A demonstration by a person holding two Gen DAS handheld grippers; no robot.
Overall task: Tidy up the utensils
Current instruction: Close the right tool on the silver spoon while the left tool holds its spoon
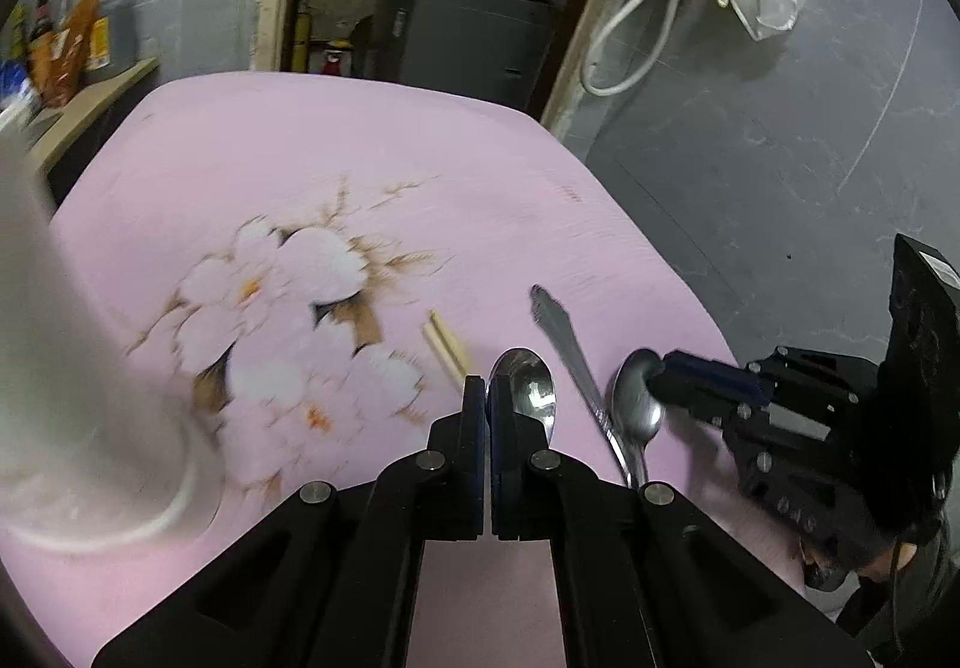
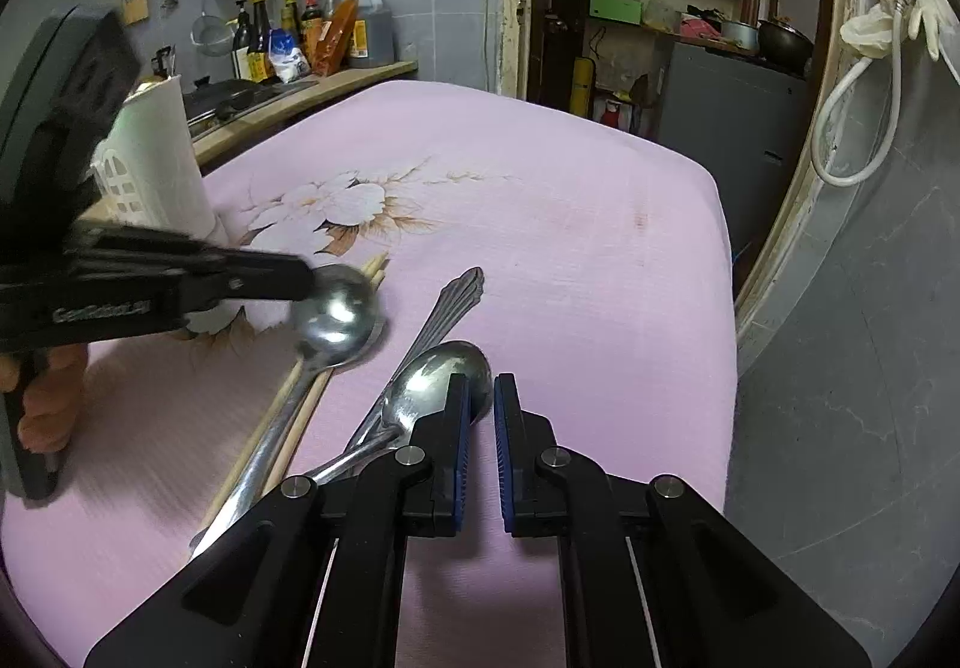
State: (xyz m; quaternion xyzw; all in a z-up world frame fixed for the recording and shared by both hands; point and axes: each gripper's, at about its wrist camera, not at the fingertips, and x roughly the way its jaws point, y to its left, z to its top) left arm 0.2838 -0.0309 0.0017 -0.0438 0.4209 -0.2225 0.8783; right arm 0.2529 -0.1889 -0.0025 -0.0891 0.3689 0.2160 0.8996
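Left gripper [image 1: 485, 386] [image 2: 306, 278]: we see the fingers closed, pads together. Tips sit at the left rim of the left spoon [image 1: 528, 386] [image 2: 336, 314], touching it. We cannot tell if the rim is actually pinched. In the right wrist view that spoon's bowl is blurred, and its handle runs toward the near edge over the chopsticks [image 1: 447, 344] [image 2: 288, 416].

Right gripper [image 2: 482, 386] [image 1: 657, 374]: jaws nearly closed, only a thin slit between the blue pads. Tips are on the far end of the right spoon [image 1: 636, 404] [image 2: 432, 380] bowl. We cannot tell whether the rim is clamped or only touched.

Layout on the table [image 1: 420, 158] [image 2: 540, 188], which has a pink cloth with a flower print:
- All utensils are in the near-right part, close together.
- Left to right: chopsticks, left spoon, patterned handle [image 1: 564, 344] [image 2: 444, 308], right spoon.
- The patterned handle lies flat between the two spoons, its tip pointing far. The right spoon's handle crosses it at the near end. Its working end is hidden, so we can't say whether it's a fork or a knife.
- White utensil holder [image 2: 150, 158] [image 1: 60, 368] stands upright at the left side, well apart from the utensils. It is blurred in the left wrist view.

A hand [image 2: 48, 398] wraps the left gripper's grip at the left edge of the right wrist view.
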